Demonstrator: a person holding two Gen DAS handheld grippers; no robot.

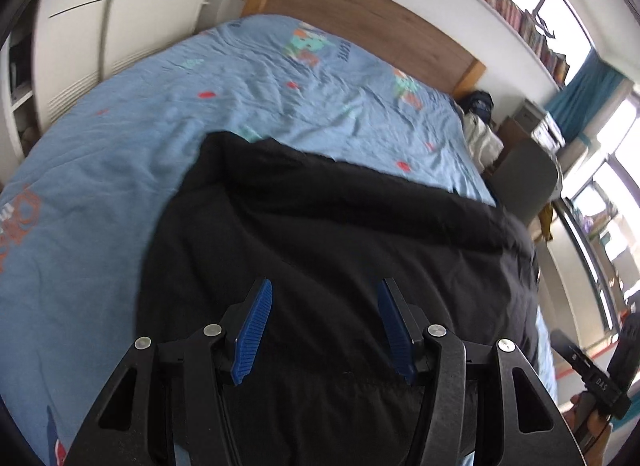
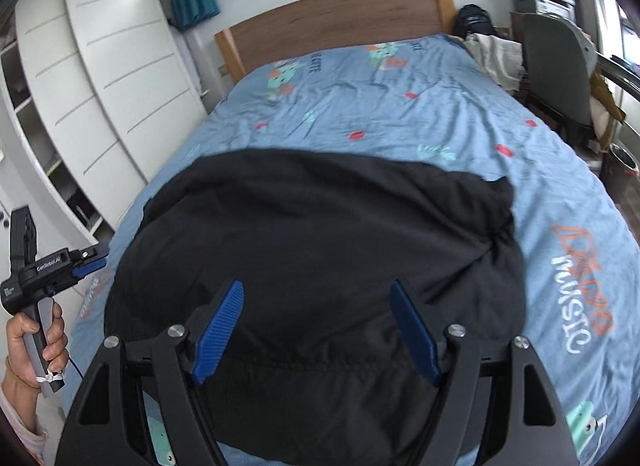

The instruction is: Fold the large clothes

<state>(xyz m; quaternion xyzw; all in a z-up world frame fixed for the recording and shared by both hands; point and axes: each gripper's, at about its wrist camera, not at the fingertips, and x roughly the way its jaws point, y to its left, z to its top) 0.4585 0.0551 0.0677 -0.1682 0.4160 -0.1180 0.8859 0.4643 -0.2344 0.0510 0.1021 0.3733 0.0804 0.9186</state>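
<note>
In the left wrist view, white wardrobe doors [image 1: 120, 25] fill the upper left of the frame, and the blue printed bedspread [image 1: 100, 169] runs across the middle. The black garment [image 1: 340, 246] lies on it, filling the lower centre and reaching toward the right edge of the bed. The left tongs [image 1: 325, 332] stand apart at the bottom centre, hovering over the dark cloth with nothing between the blue pads. At the far lower right, part of the other handheld tool shows, gripped by a hand.

In the right wrist view, the hand [image 2: 34, 340] holding the left tool sits at the lower left edge. The same garment spreads over the centre of the frame as a rumpled, roughly rounded heap, with a bunched fold near its right side. The right tongs [image 2: 316, 332] are likewise spread wide and empty above the near hem. A chair [image 2: 556, 65] stands at the upper right beside the bed.

The step looks like the start of a fold, or the gap between folds: both tools are free over the near edge. The next move probably calls for each to drop onto an edge or corner of the cloth, pinch a single layer cleanly, and lift it across evenly; the soft, creased fabric may bunch or slip.
</note>
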